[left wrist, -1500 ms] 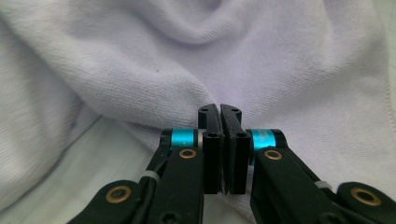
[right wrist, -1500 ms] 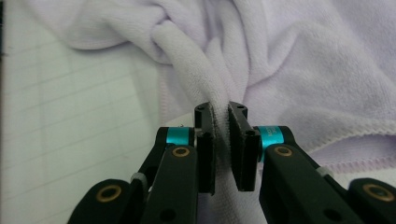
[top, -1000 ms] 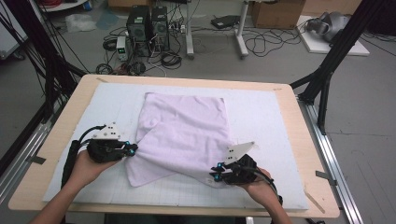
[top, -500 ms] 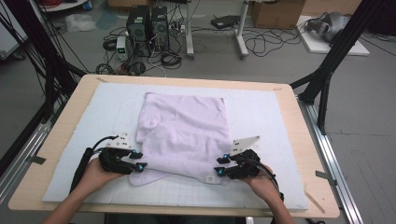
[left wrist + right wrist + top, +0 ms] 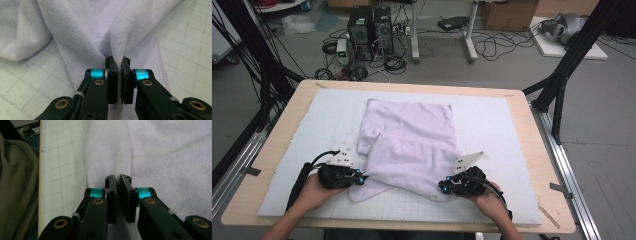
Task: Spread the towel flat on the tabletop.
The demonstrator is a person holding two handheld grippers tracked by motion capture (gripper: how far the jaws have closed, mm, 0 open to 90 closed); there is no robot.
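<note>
A pale lilac towel [image 5: 412, 145] lies rumpled and partly folded over itself on the white gridded mat [image 5: 492, 120]. My left gripper [image 5: 360, 179] is at the towel's near left corner, shut on a pinch of the cloth [image 5: 110, 47] that bunches up between its jaws. My right gripper [image 5: 443, 189] is at the near right corner, shut on the towel's edge [image 5: 117, 157] as well. Both near corners sit close to the mat's front edge. The left gripper [image 5: 119, 62] and the right gripper [image 5: 117, 178] each show their jaws pressed on fabric.
The mat covers a wooden table [image 5: 277, 145] whose front edge is just behind my hands. In the right gripper view a drab sleeve or garment [image 5: 17, 190] lies beyond the mat's edge. Computers and cables [image 5: 372, 30] stand on the floor past the table.
Both grippers have drawn the towel's near edge toward the front of the table, and the towel now lies longer and flatter. The grips have stayed shut throughout.
</note>
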